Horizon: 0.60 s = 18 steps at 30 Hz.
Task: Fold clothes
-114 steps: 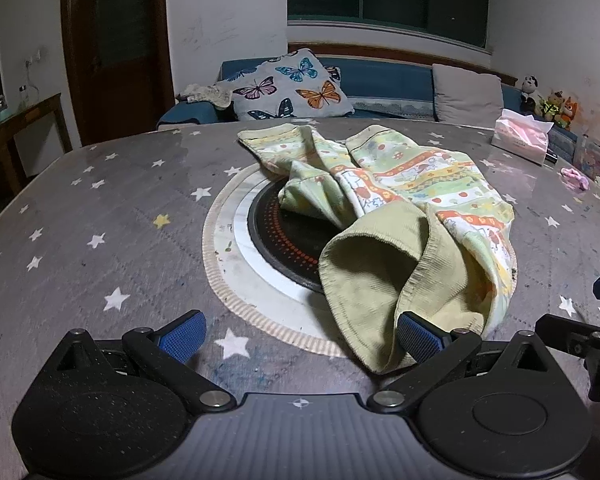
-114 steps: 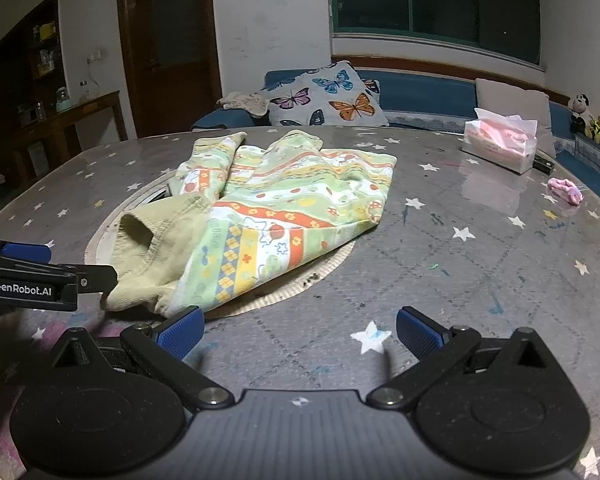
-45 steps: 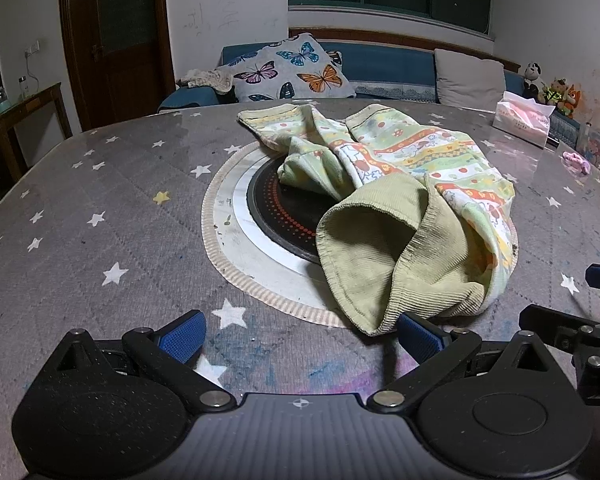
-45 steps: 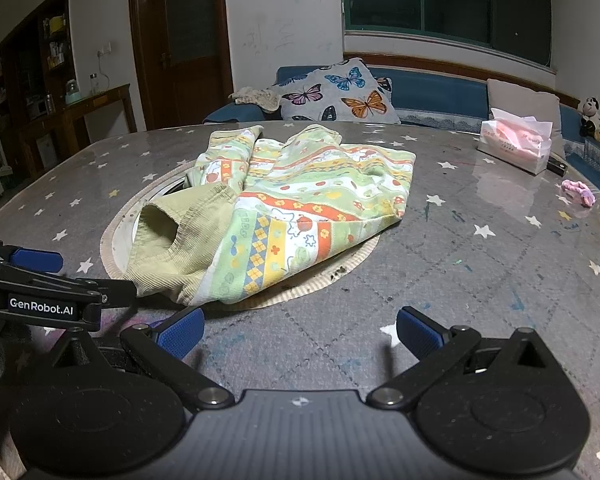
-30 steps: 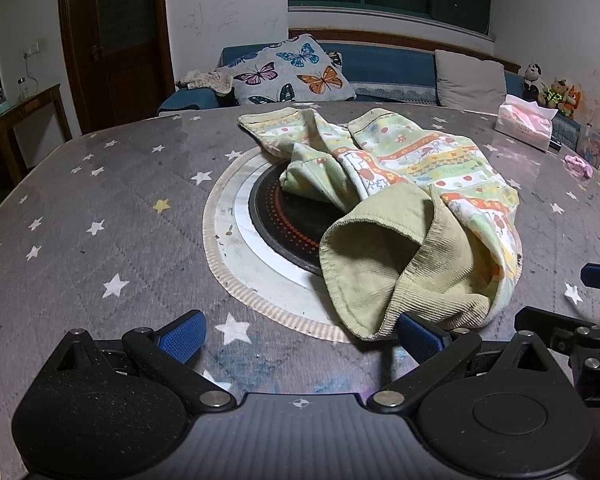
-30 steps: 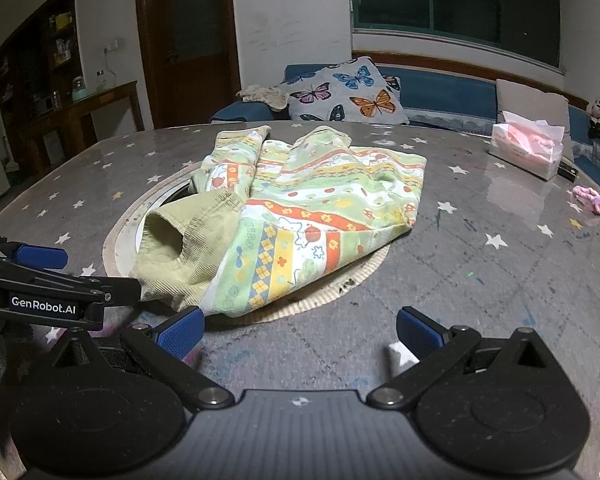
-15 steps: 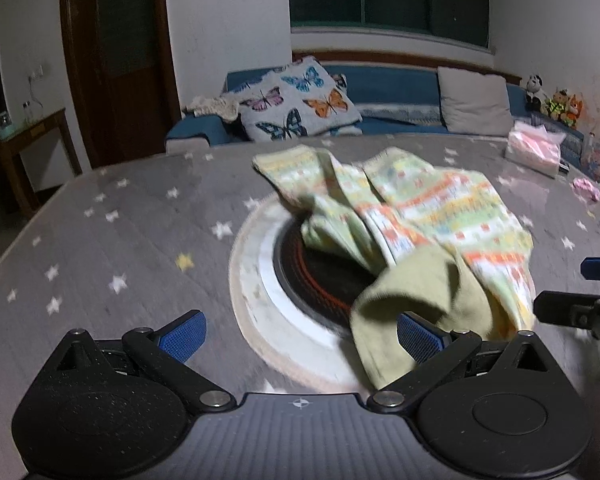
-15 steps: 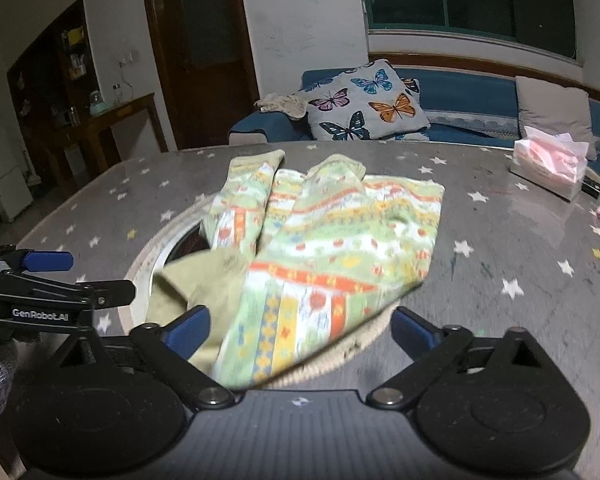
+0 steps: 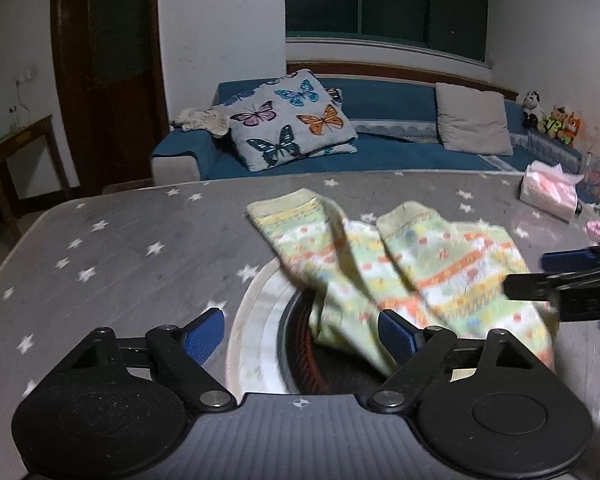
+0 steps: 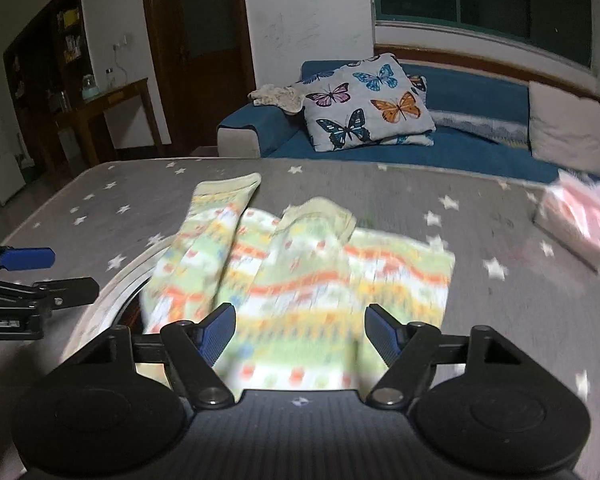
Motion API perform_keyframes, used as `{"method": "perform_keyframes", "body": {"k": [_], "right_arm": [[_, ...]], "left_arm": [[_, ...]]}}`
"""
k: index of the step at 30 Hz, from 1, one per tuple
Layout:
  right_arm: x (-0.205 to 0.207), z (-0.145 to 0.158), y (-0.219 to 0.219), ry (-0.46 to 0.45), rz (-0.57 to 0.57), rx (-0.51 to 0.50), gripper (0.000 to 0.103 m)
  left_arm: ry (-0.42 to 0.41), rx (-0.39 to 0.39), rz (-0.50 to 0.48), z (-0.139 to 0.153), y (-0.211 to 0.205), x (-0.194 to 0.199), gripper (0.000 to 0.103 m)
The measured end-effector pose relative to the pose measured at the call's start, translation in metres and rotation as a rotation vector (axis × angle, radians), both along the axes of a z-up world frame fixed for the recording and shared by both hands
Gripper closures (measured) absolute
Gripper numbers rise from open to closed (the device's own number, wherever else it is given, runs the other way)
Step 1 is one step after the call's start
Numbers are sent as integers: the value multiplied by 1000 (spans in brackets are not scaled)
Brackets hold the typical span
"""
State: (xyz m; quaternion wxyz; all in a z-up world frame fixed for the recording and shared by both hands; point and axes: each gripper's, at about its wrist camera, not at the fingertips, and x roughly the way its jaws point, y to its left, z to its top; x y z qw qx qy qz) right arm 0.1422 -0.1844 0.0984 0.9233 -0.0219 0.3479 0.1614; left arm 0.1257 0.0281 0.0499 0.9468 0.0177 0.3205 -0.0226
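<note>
A pair of small patterned green, orange and white trousers (image 9: 412, 264) lies crumpled on the grey star-print table (image 9: 132, 248), partly over a round black hotplate (image 9: 300, 344). Both leg cuffs point away from me. My left gripper (image 9: 300, 332) is open and empty, above the garment's near left part. My right gripper (image 10: 300, 332) is open and empty, over the garment's (image 10: 300, 280) near edge. The right gripper also shows at the right of the left wrist view (image 9: 572, 276). The left gripper shows at the left of the right wrist view (image 10: 28, 276).
A pink tissue box (image 9: 548, 192) and a small pink item (image 9: 598, 229) sit at the table's right side. A blue sofa (image 9: 380, 148) with a butterfly cushion (image 9: 292, 120) stands behind the table. A wooden door (image 9: 108, 68) and a side table (image 10: 100, 108) are on the left.
Both grippers have risen and moved forward over the trousers. The olive waistband part near me has dropped out of view beneath them. Both grippers stay open.
</note>
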Motion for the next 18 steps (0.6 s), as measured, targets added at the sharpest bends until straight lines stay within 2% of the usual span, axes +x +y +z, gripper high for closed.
{"method": "perform_keyframes", "body": {"k": [4, 9, 12, 14, 15, 17, 18], "right_arm": [[36, -8, 3, 22, 4, -11, 36], [69, -23, 6, 52, 11, -15, 40], [83, -32, 6, 75, 19, -4, 44], [87, -37, 6, 88, 24, 1, 48], [89, -39, 7, 95, 27, 5, 53], [91, -44, 6, 109, 35, 13, 59], [90, -45, 6, 110, 37, 13, 63]], "left_arm": [[-3, 10, -26, 1, -9, 35, 17], [33, 11, -52, -8, -24, 82, 17], [59, 17, -74, -16, -32, 103, 22], [90, 21, -83, -24, -35, 115, 31], [108, 16, -87, -28, -36, 121, 34], [144, 9, -90, -35, -37, 128, 55], [161, 5, -91, -39, -38, 132, 62]]}}
